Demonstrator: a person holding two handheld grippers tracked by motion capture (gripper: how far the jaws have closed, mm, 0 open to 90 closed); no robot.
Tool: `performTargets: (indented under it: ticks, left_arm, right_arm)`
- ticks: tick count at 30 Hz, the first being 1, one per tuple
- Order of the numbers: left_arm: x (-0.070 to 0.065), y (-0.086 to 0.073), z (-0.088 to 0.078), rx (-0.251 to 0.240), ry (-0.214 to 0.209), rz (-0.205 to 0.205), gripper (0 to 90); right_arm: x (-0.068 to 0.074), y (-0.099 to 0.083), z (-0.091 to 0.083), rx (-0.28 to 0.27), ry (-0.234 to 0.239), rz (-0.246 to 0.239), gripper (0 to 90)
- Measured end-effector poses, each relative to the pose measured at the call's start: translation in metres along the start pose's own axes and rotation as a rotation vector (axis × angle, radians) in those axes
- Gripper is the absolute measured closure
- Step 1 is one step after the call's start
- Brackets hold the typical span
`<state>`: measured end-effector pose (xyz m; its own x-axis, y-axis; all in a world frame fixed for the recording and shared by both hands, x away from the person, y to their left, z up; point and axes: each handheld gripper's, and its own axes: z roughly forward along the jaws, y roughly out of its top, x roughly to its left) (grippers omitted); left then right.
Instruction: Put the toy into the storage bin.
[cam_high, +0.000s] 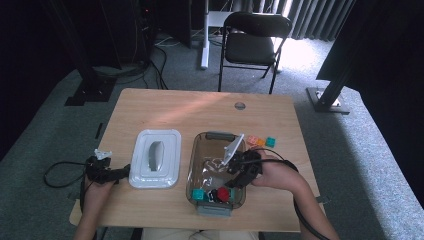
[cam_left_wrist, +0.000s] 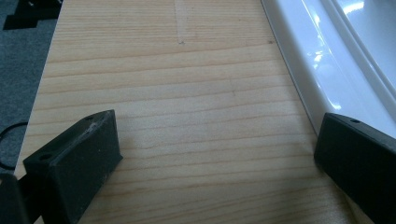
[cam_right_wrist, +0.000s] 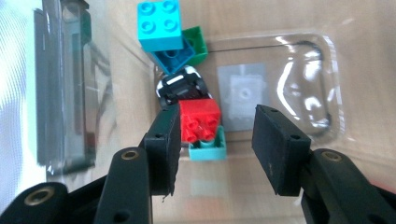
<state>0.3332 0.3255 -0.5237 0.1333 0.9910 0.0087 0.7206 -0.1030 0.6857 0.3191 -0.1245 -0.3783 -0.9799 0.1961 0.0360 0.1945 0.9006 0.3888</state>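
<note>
A clear plastic container (cam_high: 192, 160) sits on the wooden table (cam_high: 165, 107). At its near end lie several toy bricks: a red brick (cam_right_wrist: 201, 120) on a teal one (cam_right_wrist: 210, 149), a black-and-white piece (cam_right_wrist: 180, 86), and a cyan brick (cam_right_wrist: 159, 23) on blue (cam_right_wrist: 173, 58) and green (cam_right_wrist: 198, 44) ones. My right gripper (cam_right_wrist: 215, 140) hangs open inside the container just above the red brick (cam_high: 223, 194), its pads not touching it. My left gripper (cam_left_wrist: 215, 154) rests open on bare table beside a white lid (cam_left_wrist: 327, 60).
The white lid (cam_high: 155, 157) lies left of the container. Small orange (cam_high: 255, 141) and teal (cam_high: 270, 141) bricks lie on the table right of the container's far end. A black chair (cam_high: 252, 42) stands beyond the table. A cable trails off the left edge.
</note>
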Motion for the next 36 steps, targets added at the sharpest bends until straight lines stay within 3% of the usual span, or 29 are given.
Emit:
performTargets:
  ticks: [9,18,26,31,32,34,36]
  left_arm:
    - [0.000,0.000,0.000,0.000,0.000,0.000,0.8]
    - [0.000,0.000,0.000,0.000,0.000,0.000,0.8]
    - [0.000,0.000,0.000,-0.001,0.000,0.000,0.8]
    - [0.000,0.000,0.000,-0.001,0.000,-0.001,0.8]
    - [0.000,0.000,0.000,-0.001,0.000,-0.001,0.8]
    - [0.000,0.000,0.000,-0.001,0.000,0.000,0.8]
    - [0.000,0.000,0.000,-0.001,0.000,0.000,0.8]
  right_arm:
    - [-0.008,-0.024,-0.025,-0.065,-0.040,0.058,51.7]
    - [-0.023,-0.060,-0.042,-0.112,-0.084,0.165,51.8]
    - [-0.049,-0.094,-0.041,-0.138,-0.130,0.296,51.7]
    - [-0.071,-0.113,-0.040,-0.154,-0.188,0.399,51.6]
    - [-0.071,-0.113,-0.040,-0.154,-0.188,0.399,51.6]
    - [-0.087,-0.125,-0.035,-0.154,-0.214,0.462,51.2]
    - [-0.096,-0.131,-0.031,-0.150,-0.236,0.487,50.5]
